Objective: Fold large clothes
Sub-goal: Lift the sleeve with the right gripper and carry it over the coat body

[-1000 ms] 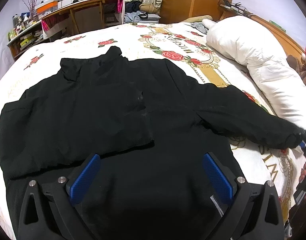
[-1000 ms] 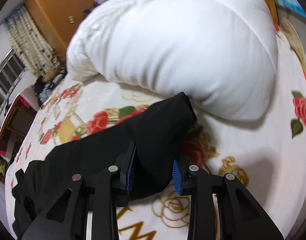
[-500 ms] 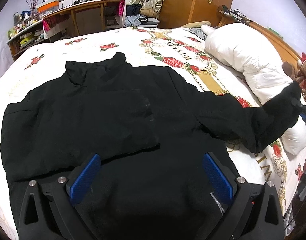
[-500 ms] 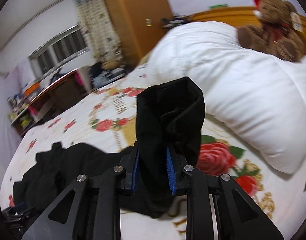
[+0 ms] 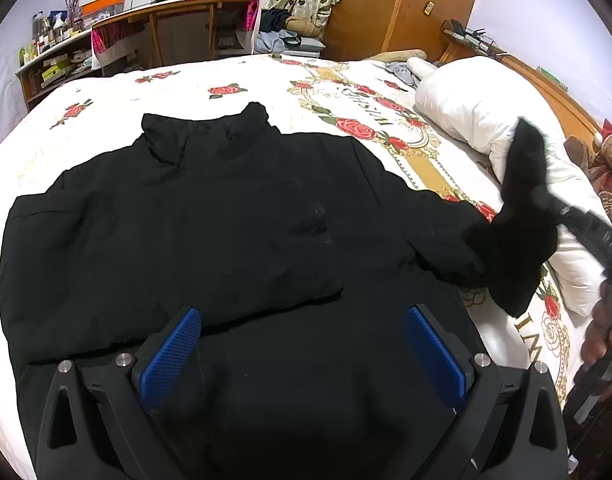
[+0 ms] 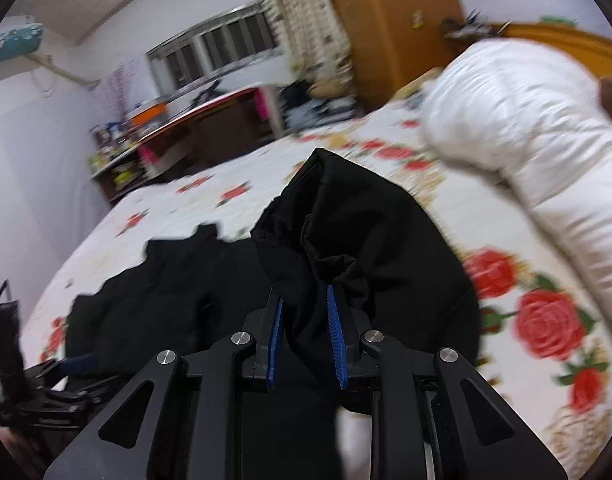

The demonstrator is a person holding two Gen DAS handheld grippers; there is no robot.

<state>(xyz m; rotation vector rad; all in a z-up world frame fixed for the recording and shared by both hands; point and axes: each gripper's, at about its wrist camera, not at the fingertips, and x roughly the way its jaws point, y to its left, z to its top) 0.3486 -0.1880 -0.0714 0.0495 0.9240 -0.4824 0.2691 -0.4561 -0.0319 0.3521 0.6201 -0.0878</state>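
A large black jacket [image 5: 210, 224] lies spread flat on the bed, collar toward the far side. Its left sleeve is folded across the body. My left gripper [image 5: 302, 344] is open and empty, hovering just above the jacket's lower hem. My right gripper [image 6: 304, 312] is shut on the cuff of the right sleeve [image 6: 345, 232] and holds it lifted off the bed. In the left wrist view the raised sleeve [image 5: 517, 216] hangs from the right gripper [image 5: 545, 196] at the right, in front of the white duvet.
The bed [image 5: 266, 80] has a white cover with red roses. A rolled white duvet [image 5: 477, 116] lies along the right side, with a teddy bear [image 5: 609, 160] beyond it. A desk [image 5: 166, 32] and wardrobe [image 5: 405, 4] stand past the bed's far edge.
My right gripper closed on the right sleeve's cuff, lifted it off the bed and carried it leftward toward the jacket body. The left gripper stayed open over the hem.
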